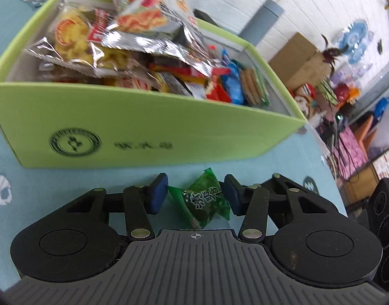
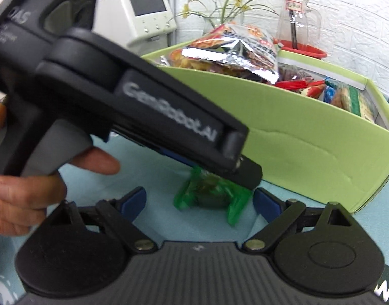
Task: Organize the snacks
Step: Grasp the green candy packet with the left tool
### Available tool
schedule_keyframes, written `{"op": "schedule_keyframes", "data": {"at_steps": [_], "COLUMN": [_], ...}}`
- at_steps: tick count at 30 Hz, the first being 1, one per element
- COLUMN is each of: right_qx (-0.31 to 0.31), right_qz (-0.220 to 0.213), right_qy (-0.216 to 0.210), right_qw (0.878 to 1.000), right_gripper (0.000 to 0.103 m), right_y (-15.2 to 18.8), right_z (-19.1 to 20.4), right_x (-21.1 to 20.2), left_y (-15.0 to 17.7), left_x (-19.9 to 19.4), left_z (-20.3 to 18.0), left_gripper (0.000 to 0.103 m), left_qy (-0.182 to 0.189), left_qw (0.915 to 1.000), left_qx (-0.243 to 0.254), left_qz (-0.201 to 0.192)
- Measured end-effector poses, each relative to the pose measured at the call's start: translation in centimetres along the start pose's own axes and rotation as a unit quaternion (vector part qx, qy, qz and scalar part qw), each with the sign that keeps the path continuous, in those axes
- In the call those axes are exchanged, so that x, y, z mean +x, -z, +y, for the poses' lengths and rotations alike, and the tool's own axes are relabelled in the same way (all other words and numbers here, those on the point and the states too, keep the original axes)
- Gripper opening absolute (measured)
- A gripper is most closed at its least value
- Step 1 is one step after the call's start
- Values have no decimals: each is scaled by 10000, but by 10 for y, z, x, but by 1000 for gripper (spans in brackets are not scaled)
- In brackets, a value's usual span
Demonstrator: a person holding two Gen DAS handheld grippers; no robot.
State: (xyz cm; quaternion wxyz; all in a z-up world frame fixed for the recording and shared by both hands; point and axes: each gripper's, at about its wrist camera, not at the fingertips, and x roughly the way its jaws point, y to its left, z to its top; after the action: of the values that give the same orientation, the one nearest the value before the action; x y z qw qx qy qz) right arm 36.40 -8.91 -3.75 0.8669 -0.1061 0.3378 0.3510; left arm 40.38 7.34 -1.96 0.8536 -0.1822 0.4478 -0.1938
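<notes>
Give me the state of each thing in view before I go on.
Left hand-held gripper: open, pads either side of the green candy, not clamped.
Right hand-held gripper: open, holding nothing.
Green candy: wrapped, lying on the tablecloth, outside the box.
Box: lidless, heaped with snack packets.
Foil packet: sealed, on top of the heap.
Glass jug: upright behind the box.

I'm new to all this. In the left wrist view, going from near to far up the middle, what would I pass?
Left gripper, open around the green candy packet → blue tablecloth → light green box → piled snack packets → white brick wall.
</notes>
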Motion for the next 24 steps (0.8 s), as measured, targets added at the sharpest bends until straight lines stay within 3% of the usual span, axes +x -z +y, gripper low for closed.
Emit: {"op": "schedule_keyframes", "data": {"at_steps": [6, 11, 16, 21, 24], "right_qx": [87, 309, 611, -485, -1038], "right_qz": [-43, -57, -222, -535, -441], "right_qy": [-240, -86, -99, 477, 368], "right_qw": [9997, 9995, 9978, 9962, 9929], "right_gripper": [94, 94, 94, 94, 94], "right_y": [26, 62, 84, 64, 48], "right_z": [22, 49, 67, 74, 70], "right_x": [-39, -72, -98, -99, -79], "left_y": [43, 82, 95, 97, 102], "left_x": [-22, -39, -63, -93, -101], "left_z": [-21, -36, -36, -14, -5], "left_gripper": [34, 40, 47, 53, 58], "left_qy": [13, 75, -251, -296, -493], "left_qw": [10000, 9999, 9979, 9930, 9910], "left_qx": [87, 48, -216, -717, -789], "left_qz": [-11, -134, -557, -886, -966]}}
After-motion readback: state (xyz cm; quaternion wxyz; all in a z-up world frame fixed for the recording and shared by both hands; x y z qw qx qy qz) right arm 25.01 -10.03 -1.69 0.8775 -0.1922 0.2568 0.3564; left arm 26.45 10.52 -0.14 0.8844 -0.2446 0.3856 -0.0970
